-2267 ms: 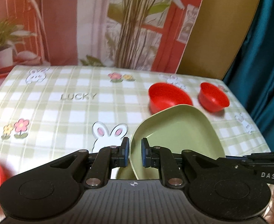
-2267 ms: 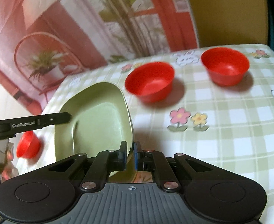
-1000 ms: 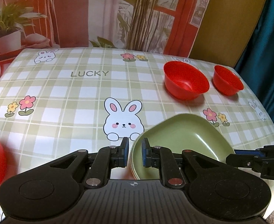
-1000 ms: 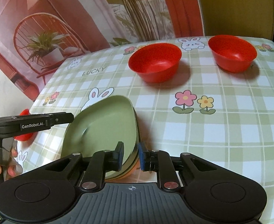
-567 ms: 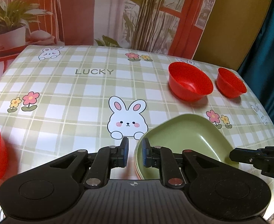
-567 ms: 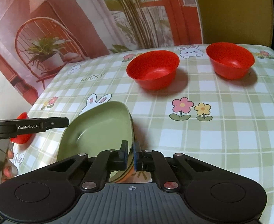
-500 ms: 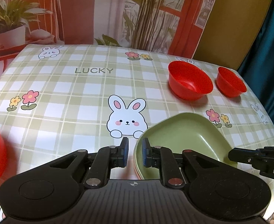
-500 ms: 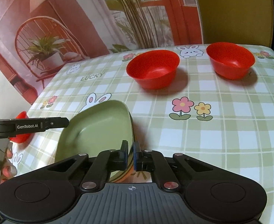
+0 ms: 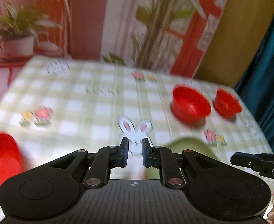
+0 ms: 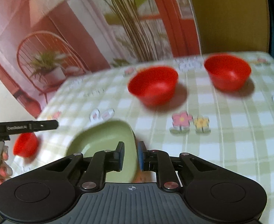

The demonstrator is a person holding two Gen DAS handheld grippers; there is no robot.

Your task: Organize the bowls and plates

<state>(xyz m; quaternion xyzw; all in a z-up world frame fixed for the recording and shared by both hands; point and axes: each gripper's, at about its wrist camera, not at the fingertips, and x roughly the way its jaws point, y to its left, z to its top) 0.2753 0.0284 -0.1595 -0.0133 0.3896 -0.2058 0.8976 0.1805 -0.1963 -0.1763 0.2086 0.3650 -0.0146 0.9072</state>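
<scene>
A green plate [image 10: 107, 140] lies on the checked tablecloth at the near edge; it also shows in the left wrist view [image 9: 191, 145]. My left gripper [image 9: 133, 155] is open and empty, to the left of the plate. My right gripper [image 10: 130, 155] is open, its jaws standing either side of the plate's right rim, apart from it. Two red bowls stand at the far right, a larger one [image 10: 153, 87] and a smaller one [image 10: 228, 73]. A third red bowl [image 9: 0, 166] sits at the near left edge. Both views are blurred.
The table [image 9: 84, 110] has a green checked cloth with rabbits and flowers. A printed backdrop [image 9: 118, 28] hangs behind it, and a teal curtain [image 9: 271, 74] hangs at the right.
Both grippers have opened and let go of the green plate, which now lies on the table. Both have pulled back and up; the left one has shifted left off the rim.
</scene>
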